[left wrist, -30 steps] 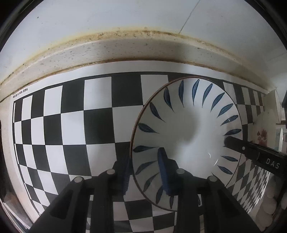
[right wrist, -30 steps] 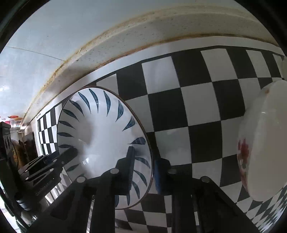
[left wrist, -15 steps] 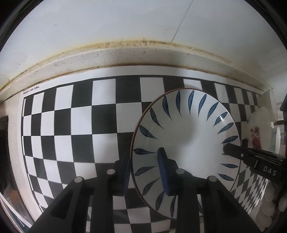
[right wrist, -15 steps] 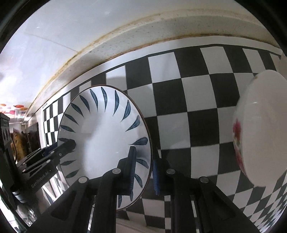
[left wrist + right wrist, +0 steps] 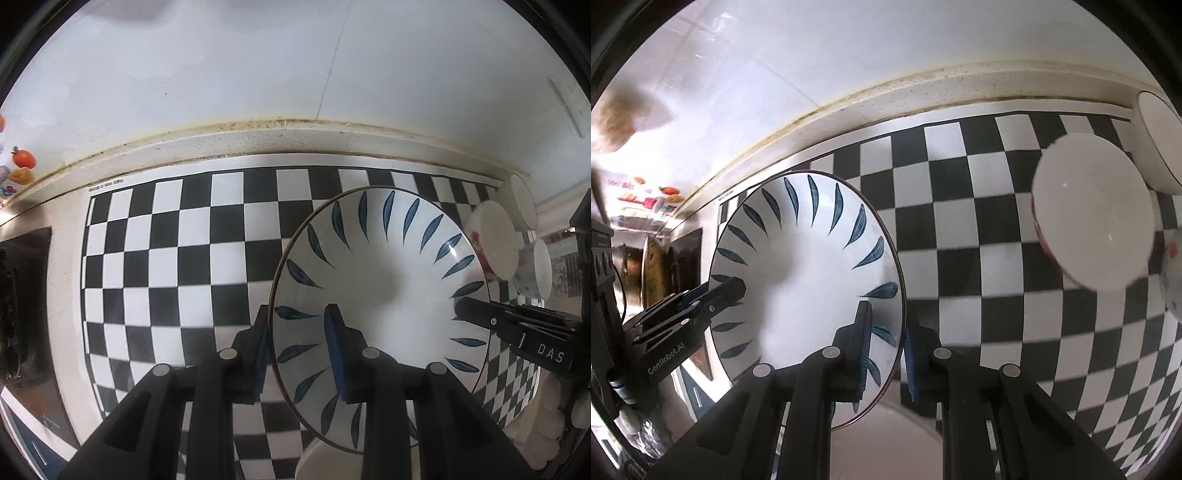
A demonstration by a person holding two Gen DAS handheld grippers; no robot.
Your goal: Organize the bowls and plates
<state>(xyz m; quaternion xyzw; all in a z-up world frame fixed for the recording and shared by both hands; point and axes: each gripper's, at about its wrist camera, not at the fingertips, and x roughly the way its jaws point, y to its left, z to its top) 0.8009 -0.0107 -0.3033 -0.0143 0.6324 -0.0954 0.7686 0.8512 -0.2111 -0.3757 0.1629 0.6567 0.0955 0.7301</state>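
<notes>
The bowl (image 5: 384, 288) hangs above the checkered tabletop (image 5: 166, 258), opposite rim edges grasped between both grippers' fingers (image 5: 334, 350).

Left hand-held gripper (image 5: 297, 345) black, blue pads, round silver screws at six o'clock, right hand-held gripper (image 5: 884, 349) alike, white "GenRobot.AI" lettering at eight o'clock

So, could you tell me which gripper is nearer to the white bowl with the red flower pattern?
The right. The right gripper pinches the leaf-pattern bowl's rim on the side facing the flowered bowl, with checkered mat between. The left gripper grips the opposite rim, farther away.
</notes>
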